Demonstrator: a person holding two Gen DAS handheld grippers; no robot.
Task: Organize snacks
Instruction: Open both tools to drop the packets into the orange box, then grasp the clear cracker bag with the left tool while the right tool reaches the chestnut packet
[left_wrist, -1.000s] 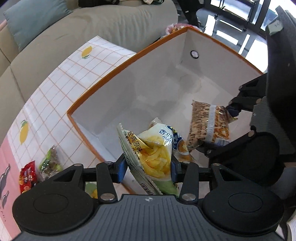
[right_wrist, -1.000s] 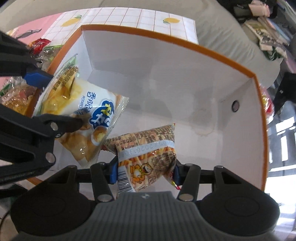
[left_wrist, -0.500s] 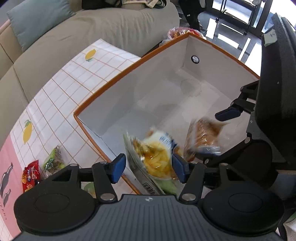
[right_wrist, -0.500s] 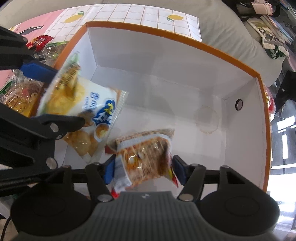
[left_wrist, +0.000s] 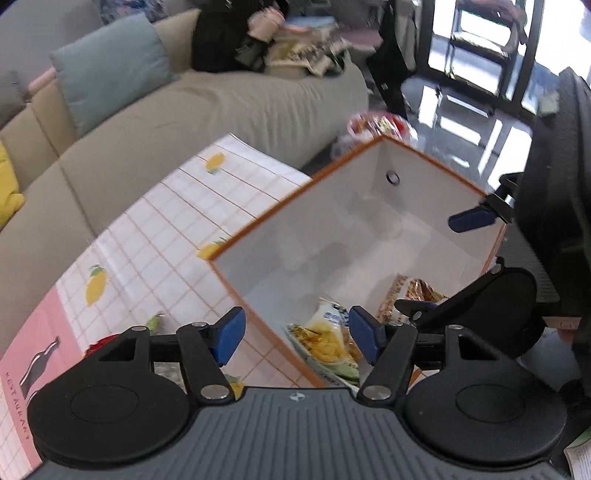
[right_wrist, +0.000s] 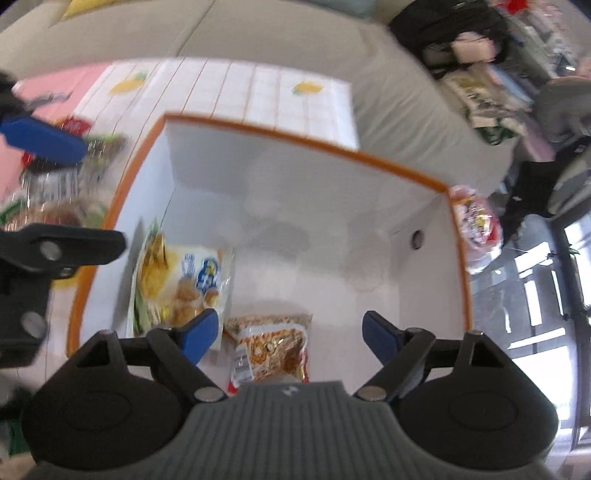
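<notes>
- Off to your left, loose snack packets (right_wrist: 55, 177) are lying on the checked tablecloth (left_wrist: 177, 236) just outside the box's left wall. A red one and a green one are showing, too blurred to read. Your left gripper (left_wrist: 297, 334) is the nearer hand for them, I judge, and they sit to its left, below its pad.
- You are spreading your left gripper's jaws; nothing is pressed between them, and the chip bag (left_wrist: 328, 339) is lying below the gap.
- The chip bag (right_wrist: 177, 277) is resting on the floor of the white box (right_wrist: 303, 140), against its left wall, long axis running away from you. Its blue logo is too blurred to read.
- You are also opening your right gripper (right_wrist: 290, 332); its pads are standing clear of the orange snack pack (right_wrist: 269, 350), which is lying flat on the box floor just right of the chip bag. A cartoon cat and a barcode are showing, no legible words.
- On the cloth's pink border, partial letters are reading roughly "REST AURANT".
</notes>
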